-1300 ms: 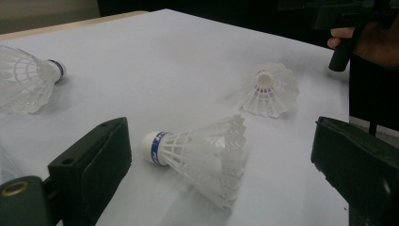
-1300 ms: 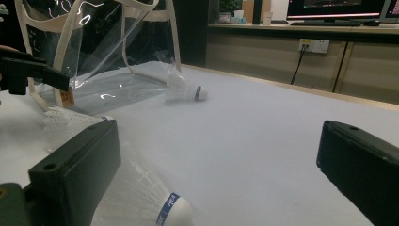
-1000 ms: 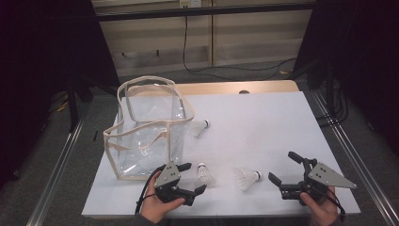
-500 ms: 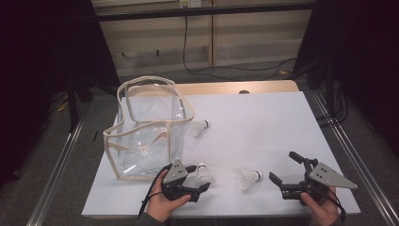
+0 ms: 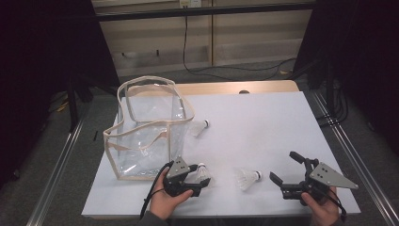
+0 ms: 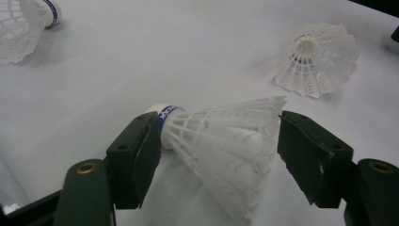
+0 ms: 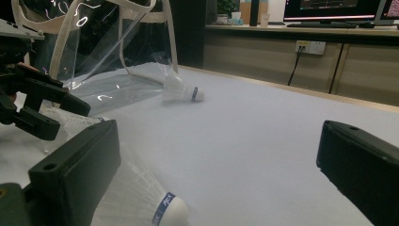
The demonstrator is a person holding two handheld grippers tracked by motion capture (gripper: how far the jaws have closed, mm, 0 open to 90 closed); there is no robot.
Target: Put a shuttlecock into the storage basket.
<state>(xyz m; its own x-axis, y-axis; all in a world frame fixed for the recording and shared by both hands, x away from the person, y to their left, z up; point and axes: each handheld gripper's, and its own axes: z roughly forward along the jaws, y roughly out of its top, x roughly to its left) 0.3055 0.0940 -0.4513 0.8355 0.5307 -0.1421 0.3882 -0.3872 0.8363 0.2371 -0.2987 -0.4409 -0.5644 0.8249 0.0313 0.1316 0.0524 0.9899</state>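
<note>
A white shuttlecock [image 5: 203,173] [image 6: 221,141] lies on its side near the table's front edge, between the jaws of my left gripper [image 5: 200,180] [image 6: 219,123]. The jaws have just been closing. One pad is at the blue-banded cork end and the other stands just off the skirt's rim. My right gripper [image 5: 283,165] [image 7: 221,136] stands wide open at the front right with nothing between its fingers. A second shuttlecock [image 5: 247,178] [image 6: 315,59] [image 7: 141,197] lies just to its left.
A clear plastic bag [image 5: 146,136] [image 7: 94,42] with beige trim and handles stands open at the white table's [image 5: 263,127] left side. A third shuttlecock [image 5: 201,127] [image 7: 181,89] lies beside the bag's right wall. A wooden strip edges the table's far side.
My left gripper has slid slightly right, and its jaws have narrowed around the near shuttlecock. The right gripper has stayed where it was.
</note>
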